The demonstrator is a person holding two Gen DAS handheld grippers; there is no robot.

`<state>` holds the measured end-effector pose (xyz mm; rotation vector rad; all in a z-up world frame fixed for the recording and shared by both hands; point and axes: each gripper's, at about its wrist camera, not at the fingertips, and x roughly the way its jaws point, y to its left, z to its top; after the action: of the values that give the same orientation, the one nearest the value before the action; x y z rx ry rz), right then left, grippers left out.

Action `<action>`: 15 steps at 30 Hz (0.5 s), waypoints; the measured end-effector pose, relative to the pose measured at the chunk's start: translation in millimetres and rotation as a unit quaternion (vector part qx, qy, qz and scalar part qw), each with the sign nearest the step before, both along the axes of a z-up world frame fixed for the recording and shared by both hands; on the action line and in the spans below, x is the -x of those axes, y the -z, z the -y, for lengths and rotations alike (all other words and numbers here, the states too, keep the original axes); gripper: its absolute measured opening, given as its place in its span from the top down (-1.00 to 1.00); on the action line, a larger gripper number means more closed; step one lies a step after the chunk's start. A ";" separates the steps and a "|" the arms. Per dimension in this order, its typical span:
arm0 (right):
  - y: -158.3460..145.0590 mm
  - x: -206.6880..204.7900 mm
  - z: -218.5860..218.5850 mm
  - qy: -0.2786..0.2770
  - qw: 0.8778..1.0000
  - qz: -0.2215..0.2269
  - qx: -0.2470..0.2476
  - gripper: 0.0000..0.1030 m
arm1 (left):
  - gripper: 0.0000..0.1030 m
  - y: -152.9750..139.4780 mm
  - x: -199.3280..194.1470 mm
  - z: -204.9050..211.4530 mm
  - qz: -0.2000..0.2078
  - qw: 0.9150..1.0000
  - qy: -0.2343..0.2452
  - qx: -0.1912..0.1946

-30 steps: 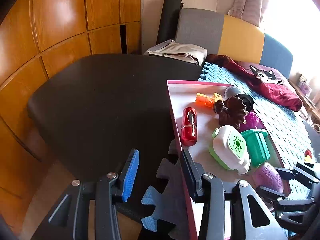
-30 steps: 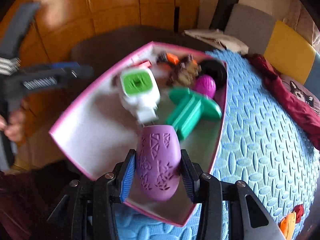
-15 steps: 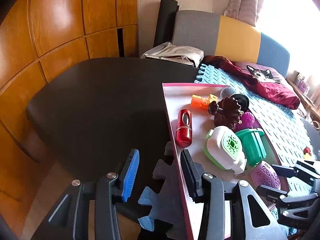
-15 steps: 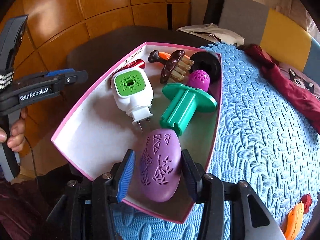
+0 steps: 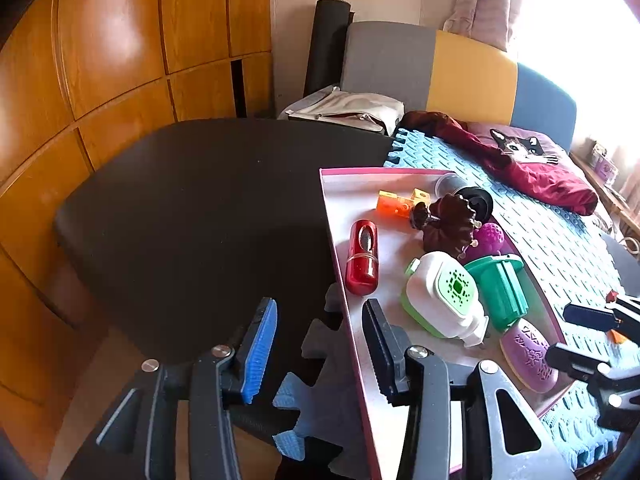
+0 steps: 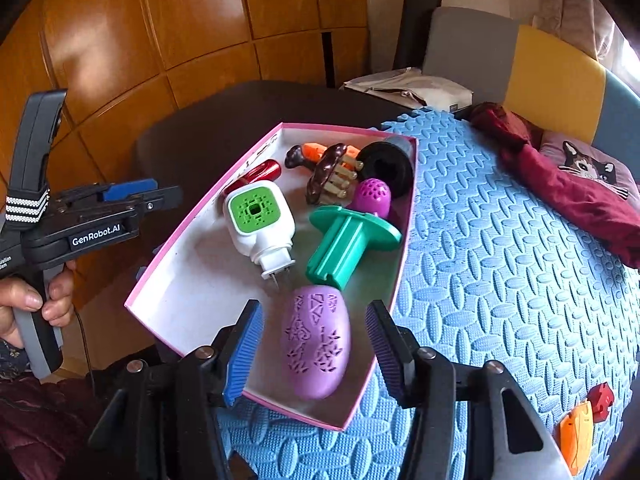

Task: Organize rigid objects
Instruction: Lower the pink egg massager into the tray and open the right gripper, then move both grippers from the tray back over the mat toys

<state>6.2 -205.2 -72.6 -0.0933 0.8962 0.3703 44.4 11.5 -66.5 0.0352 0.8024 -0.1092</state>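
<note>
Now the right gripper (image 6: 312,342) straddles the purple egg-shaped case (image 6: 316,342), jaws opening with clear gaps at both pads, so nothing is gripped. That case lies at the near corner of the pink-rimmed box (image 6: 402,264). It looks hard, light and smooth: best pinched across its waist. Beyond it lie a green flanged holder (image 6: 346,246) and a white plug-in unit (image 6: 258,218). At the box's left rim, the left gripper (image 5: 320,350) stands slightly parted, empty.

A maroon cat-print garment (image 6: 576,188) lies on the blue foam mat (image 6: 500,264) beside a dark table (image 5: 200,208).
</note>
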 end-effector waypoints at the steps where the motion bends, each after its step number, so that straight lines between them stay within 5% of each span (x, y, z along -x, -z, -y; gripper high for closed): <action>1: -0.9 0.3 2.3 0.003 1.000 0.001 -0.001 -0.05 | 0.11 -0.1 -0.1 0.3 0.000 1.000 0.000 0.000; 15: -12.1 4.8 74.2 0.113 0.993 0.019 0.006 -0.05 | 0.07 -2.5 2.4 7.3 0.005 1.000 0.012 -0.006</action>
<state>1.3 -279.4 -60.5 -0.0099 0.8622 0.1515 42.1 4.2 -64.0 0.0556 0.7921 -0.1266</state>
